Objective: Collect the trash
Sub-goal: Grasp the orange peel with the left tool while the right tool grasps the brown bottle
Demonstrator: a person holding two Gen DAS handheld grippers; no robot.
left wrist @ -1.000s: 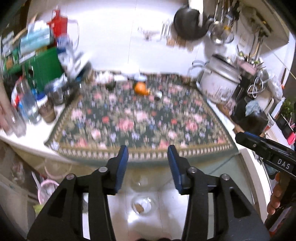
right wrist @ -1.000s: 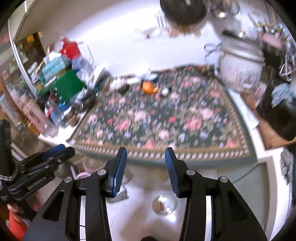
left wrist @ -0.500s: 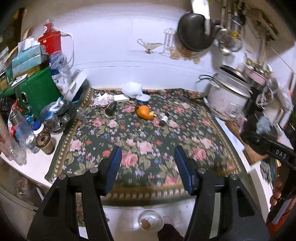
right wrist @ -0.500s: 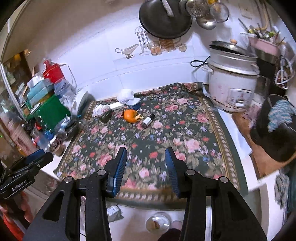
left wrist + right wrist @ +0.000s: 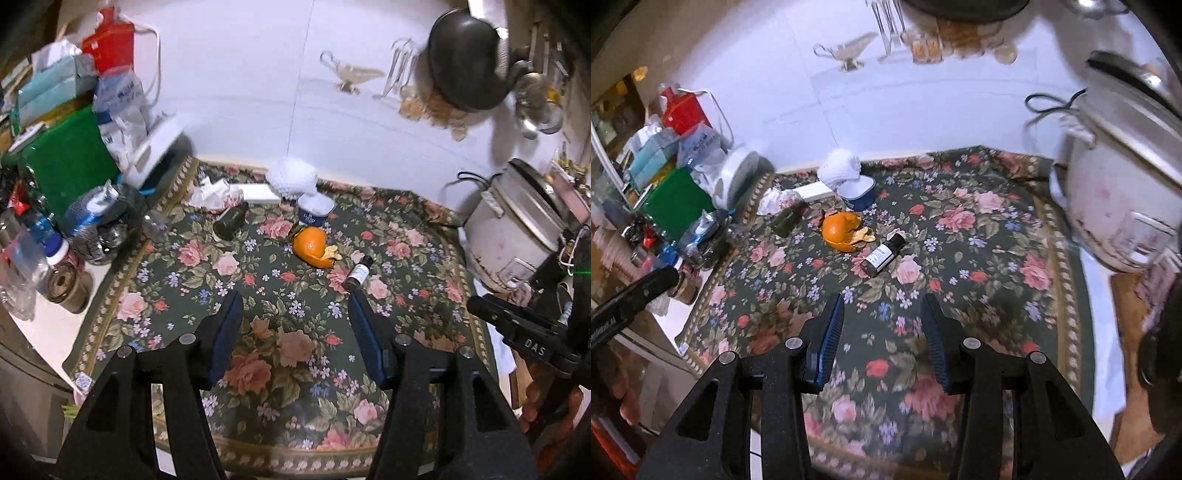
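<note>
**Both grippers spread wide over the floral cloth, trash lying at the far side**

Nearest the cameras, the left gripper [image 5: 295, 317] hangs above the near half of the floral tablecloth [image 5: 291, 354] with its blue-padded fingers spread wide and nothing between them. The right gripper [image 5: 882, 321] is likewise released and empty over the same cloth, and part of its black body shows at the right edge of the left wrist view.

Farther in, just beyond the right gripper's fingertips, a small dark bottle [image 5: 882, 254] with a white label lies on its side. Just left of it and a little farther sits an orange peel [image 5: 842, 230], with loose scraps touching it on the right. Left of the peel, a dark green bottle [image 5: 786, 221] also lies tipped over.

Farther still, a blue-and-white cup [image 5: 858, 192] stands near the wall, with a white crumpled wad [image 5: 839, 168] just behind it and a crumpled tissue [image 5: 775, 197] to the left, beside a flat white box [image 5: 816, 191].

At the far right stands a white rice cooker [image 5: 1123, 199]. Along the left edge, a green box [image 5: 677, 201] sits among crowded bottles and bags.
</note>
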